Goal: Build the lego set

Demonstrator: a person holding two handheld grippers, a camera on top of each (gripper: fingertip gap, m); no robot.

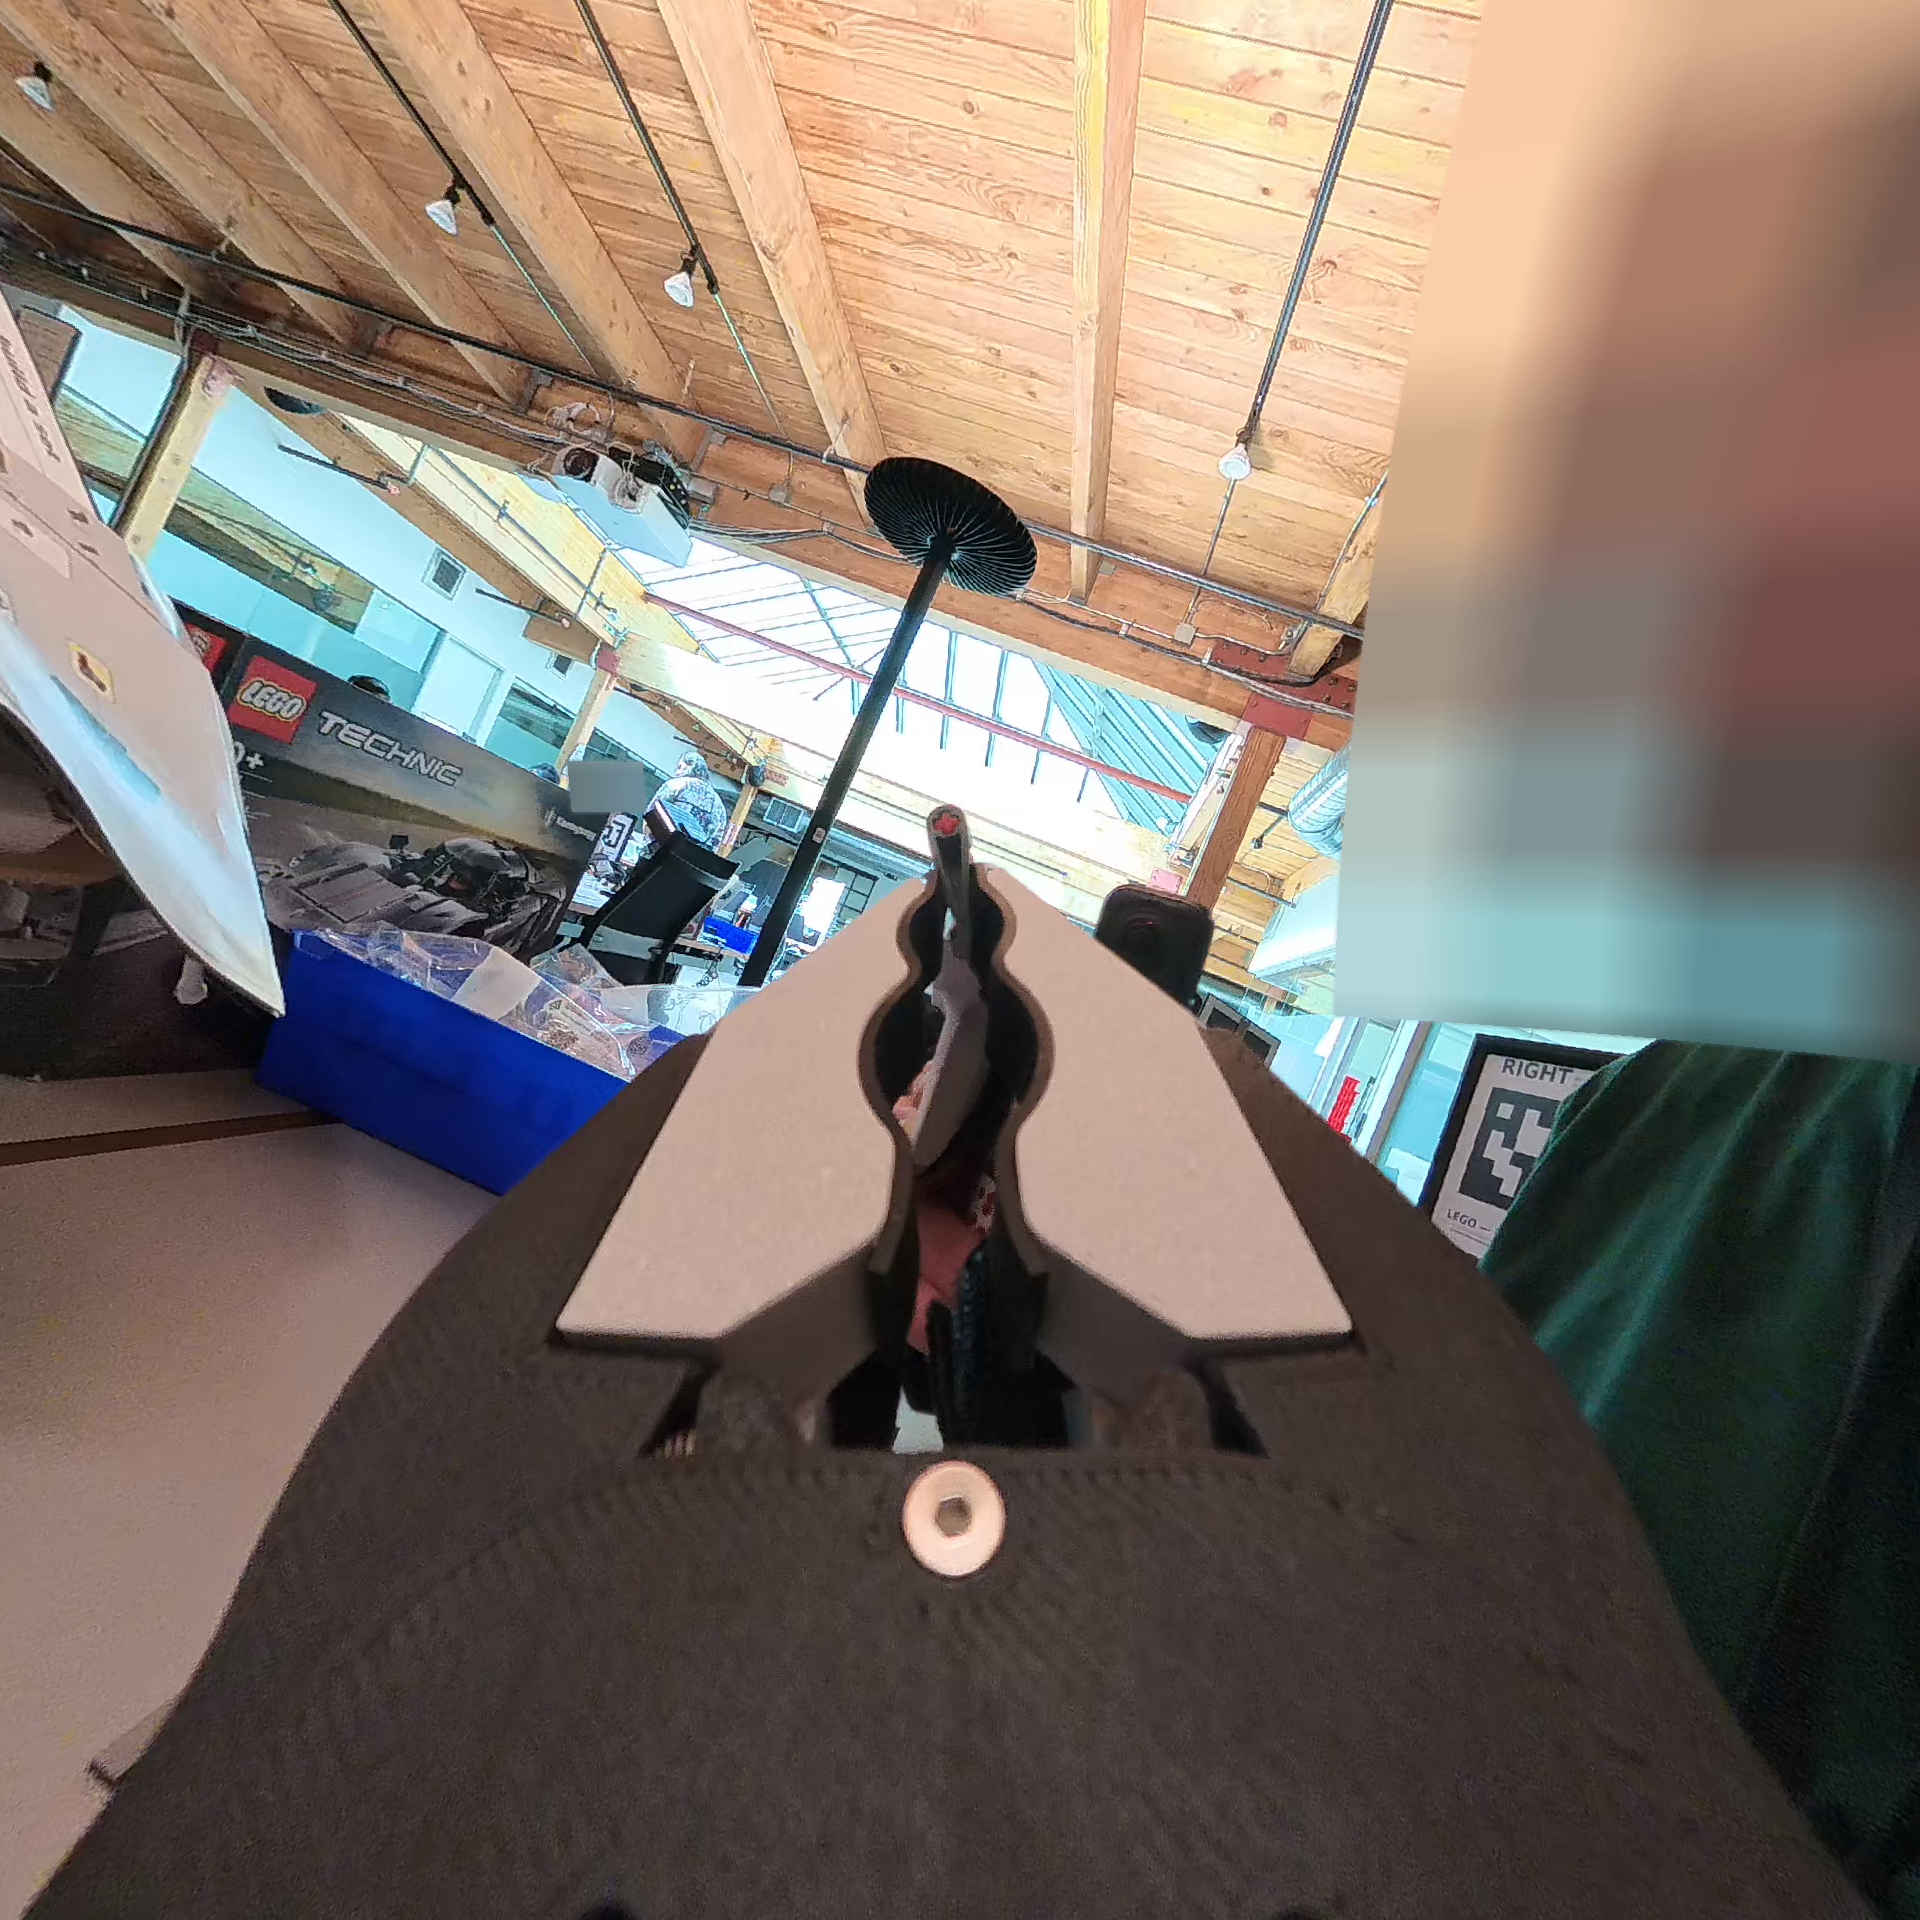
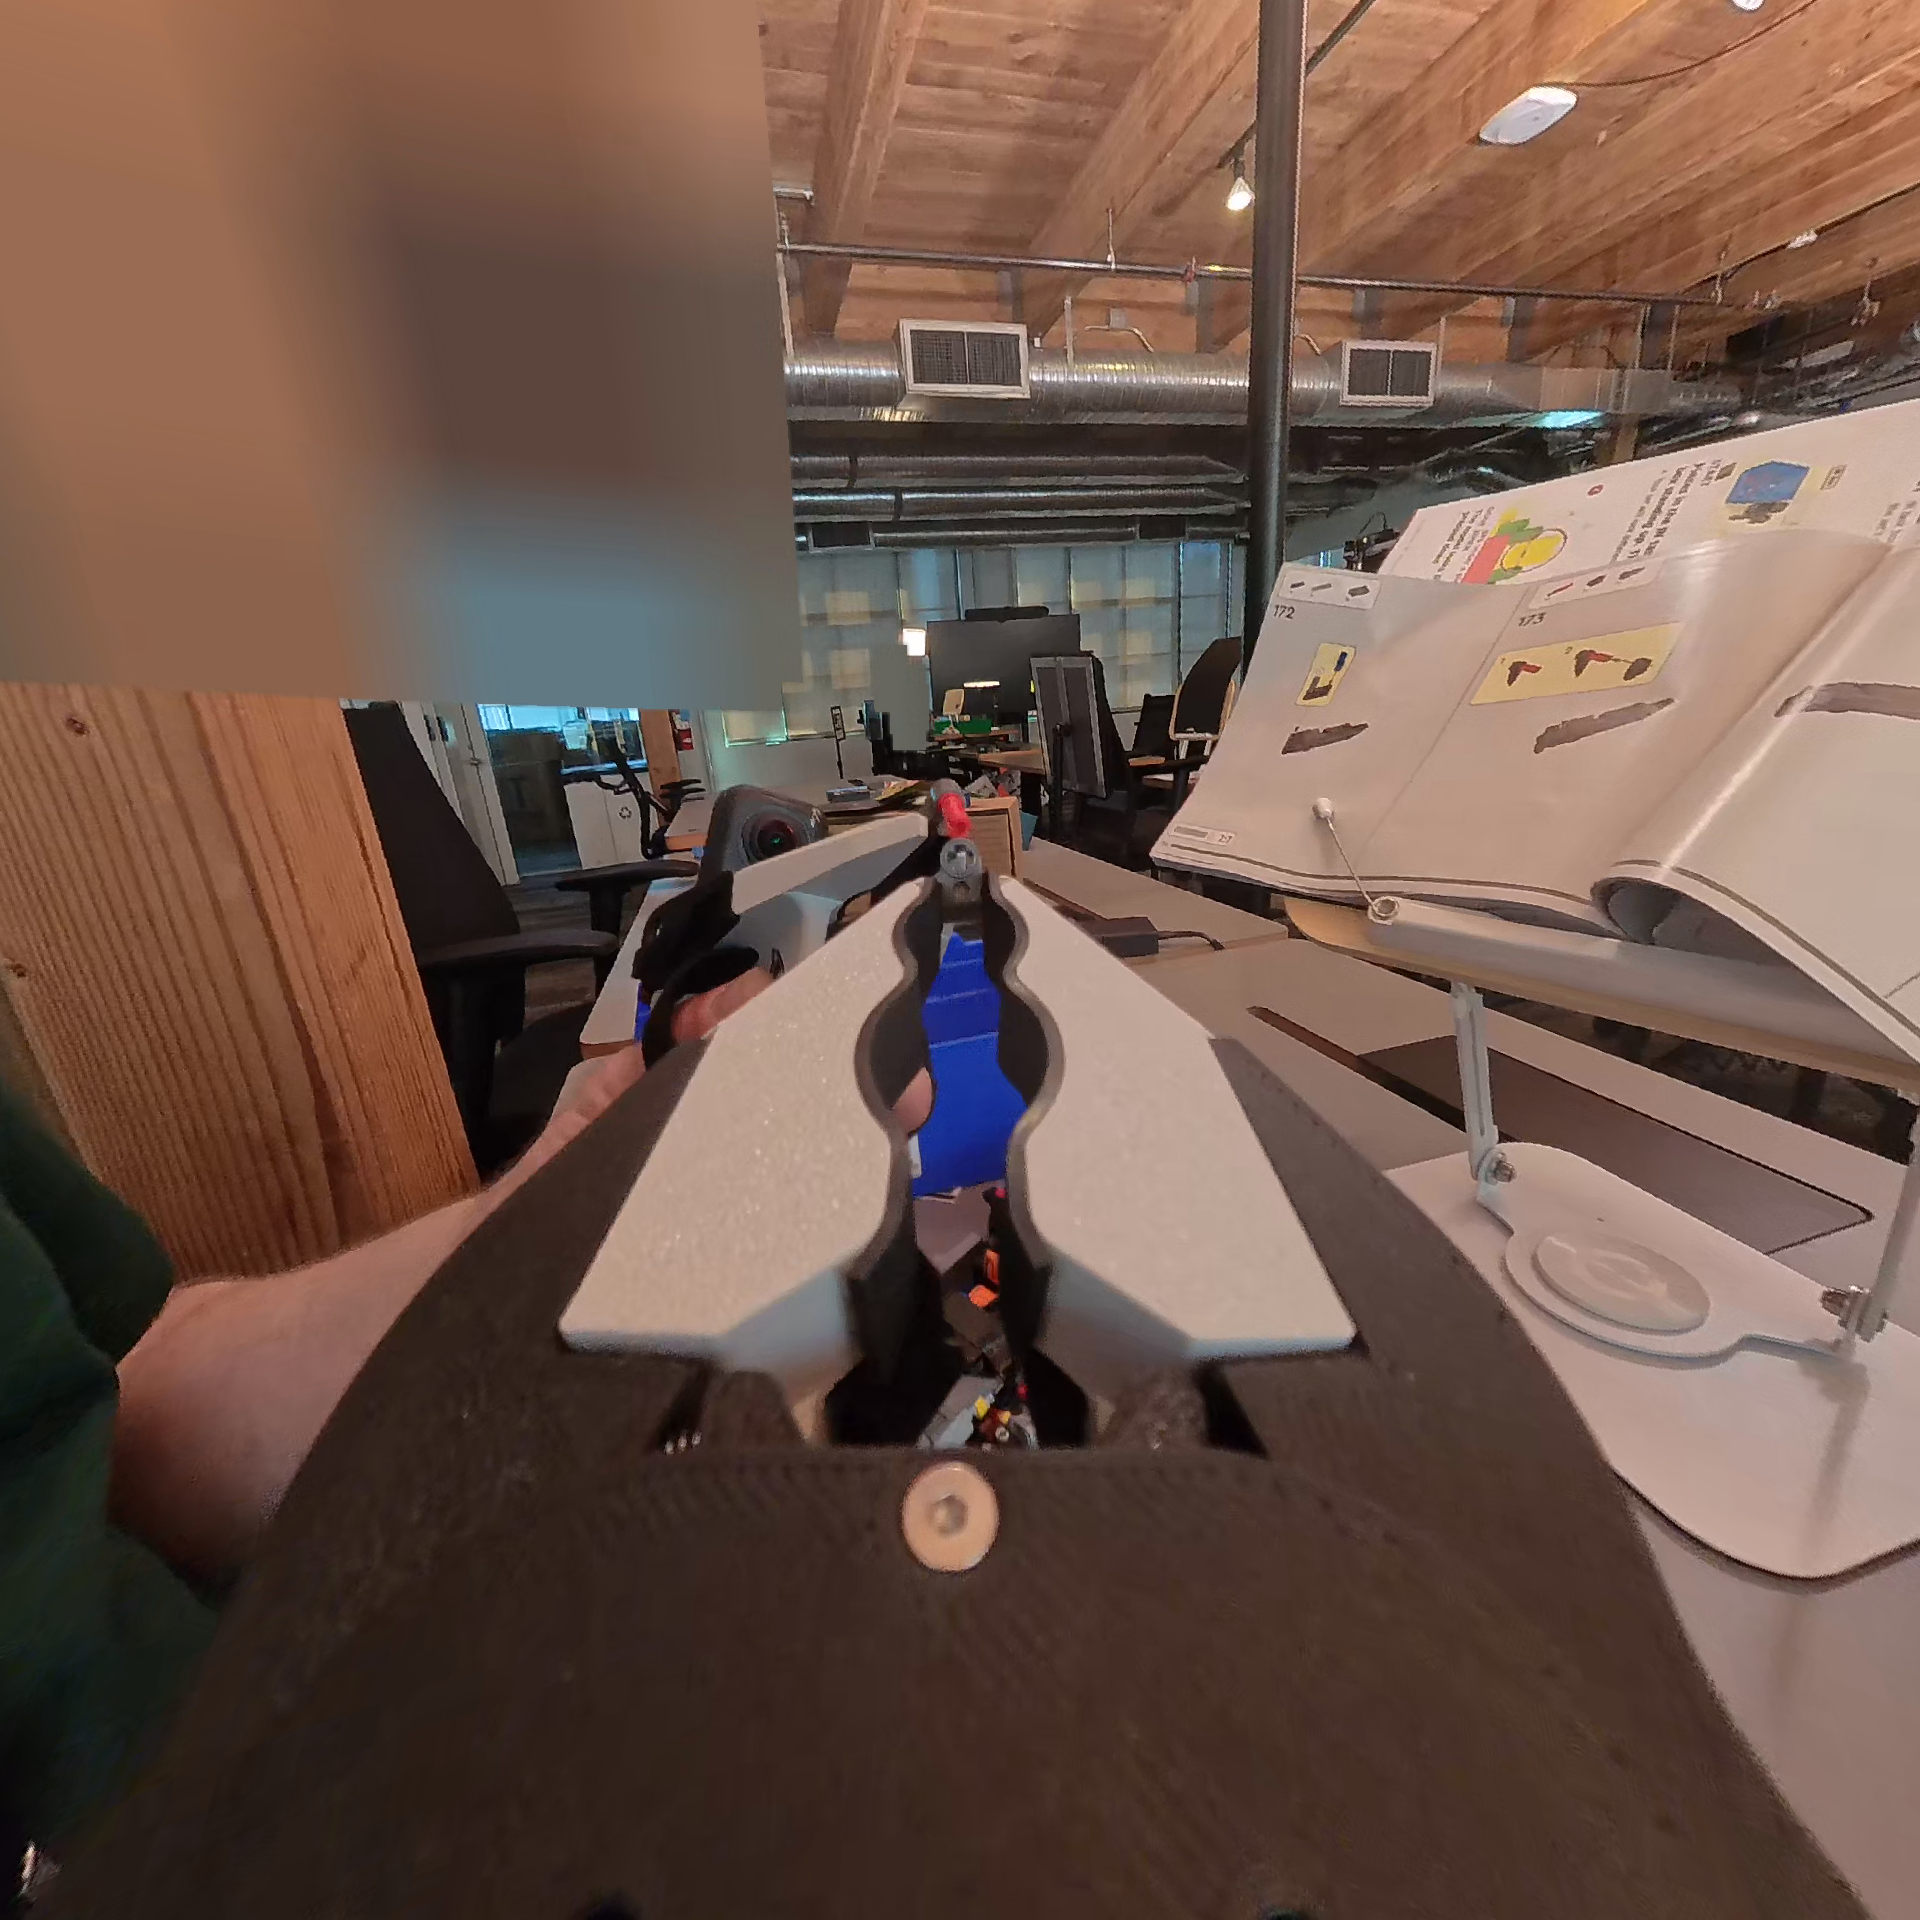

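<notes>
My left gripper (image 1: 958,888) points up and is shut on a slim grey and black lego piece (image 1: 961,1023) whose red-tipped end (image 1: 947,824) sticks out past the fingertips. My right gripper (image 2: 961,883) is shut on a small grey lego part (image 2: 957,858) with a red pin (image 2: 950,812) just beyond it. In the right wrist view the left gripper's body (image 2: 800,883) meets mine at the tips, with a person's hand (image 2: 707,1013) on it. Whether both hold one assembly, I cannot tell.
An open instruction book (image 2: 1558,717) rests on a white stand (image 2: 1621,1288) at right. A blue bin (image 1: 436,1070) of plastic bags and a lego box (image 1: 416,821) stand on the grey table (image 1: 156,1351). Loose lego parts (image 2: 987,1382) lie below. A wooden post (image 2: 208,987) stands at left. The grippers are tip to tip, or close to it.
</notes>
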